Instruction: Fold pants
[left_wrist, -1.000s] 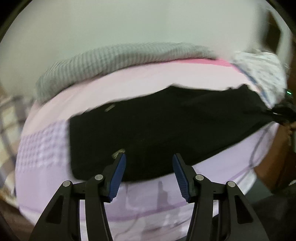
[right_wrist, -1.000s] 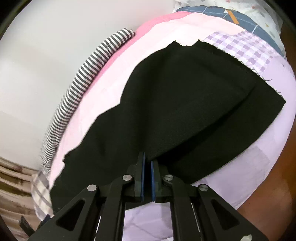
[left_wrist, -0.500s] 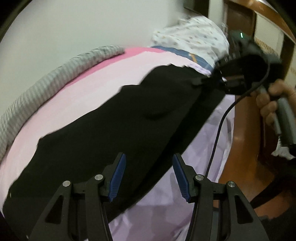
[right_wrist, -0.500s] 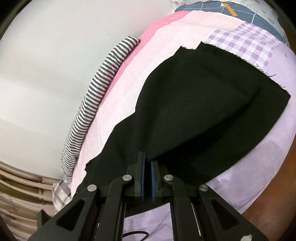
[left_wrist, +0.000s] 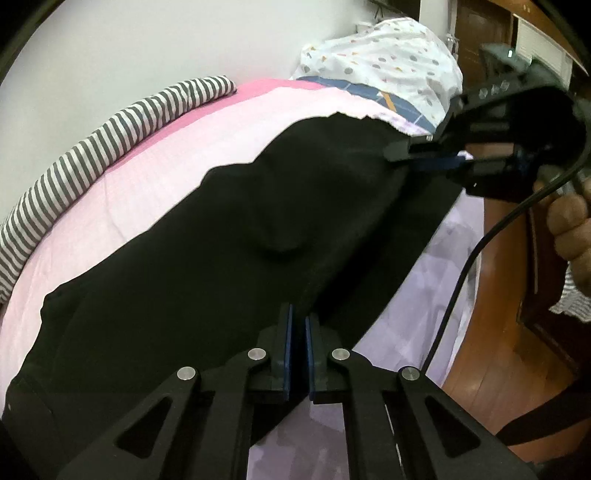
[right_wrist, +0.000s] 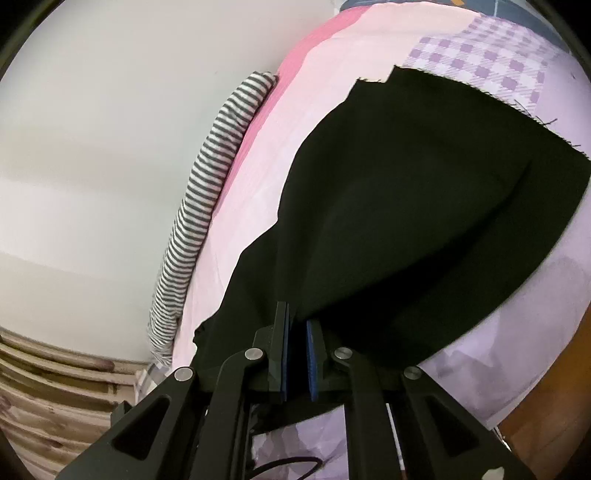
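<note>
Left wrist view: black pants (left_wrist: 229, 236) lie spread across the pink-and-lilac bed (left_wrist: 155, 155). Left tongs (left_wrist: 297, 325) pinched on the pants' near edge. Right tongs (left_wrist: 424, 157) clamped on the far edge, lifting it; striped cloth (left_wrist: 92, 147) along the wall.

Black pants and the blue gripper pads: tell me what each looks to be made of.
Black pants: woven cloth, matte; the far edge is frayed with loose threads, and it drapes in soft folds. Pads of the left gripper: blue, probably rubber or soft plastic; matte and finely ribbed. Right gripper pads look alike.
</note>
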